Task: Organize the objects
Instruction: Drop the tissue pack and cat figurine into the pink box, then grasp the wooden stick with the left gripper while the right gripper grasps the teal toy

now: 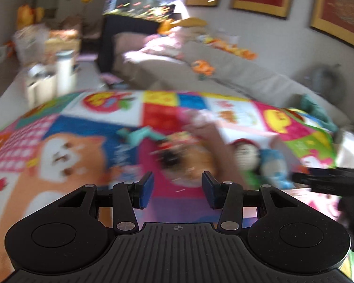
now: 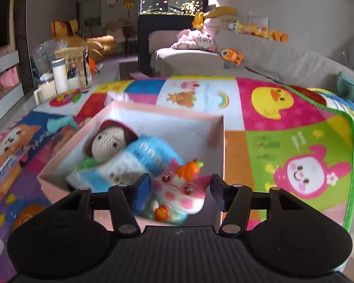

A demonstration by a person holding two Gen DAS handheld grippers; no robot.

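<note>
Two grippers: we hold one black two-finger gripper in each hand above the pink cardboard box [image 2: 220, 141].
Landmark: we take that open box as our reference; it rests on the bright patchwork cartoon play mat [image 2: 295, 146].
Right gripper [image 2: 180, 188]: we see its blue-padded jaws standing apart over the box's near end, with the pink-and-white plush cow with an orange pumpkin on its head [image 2: 179, 186] between them; the left pad looks close against the toy, the right pad clear of it, so we read the toy as let go.
Plush cow: inside the box, at its near wall.
Box contents: behind the cow we see a blue-and-white packet [image 2: 134, 162], and further in, a knitted doll with a beige face and dark red hat [image 2: 108, 141].
Left gripper [image 1: 177, 191]: jaws parted with nothing between them, left of the box; this view is badly blurred.
Beyond the box: a beige sofa [image 2: 283, 63] and an orange fish plush [image 2: 231, 55] lying on it.
</note>
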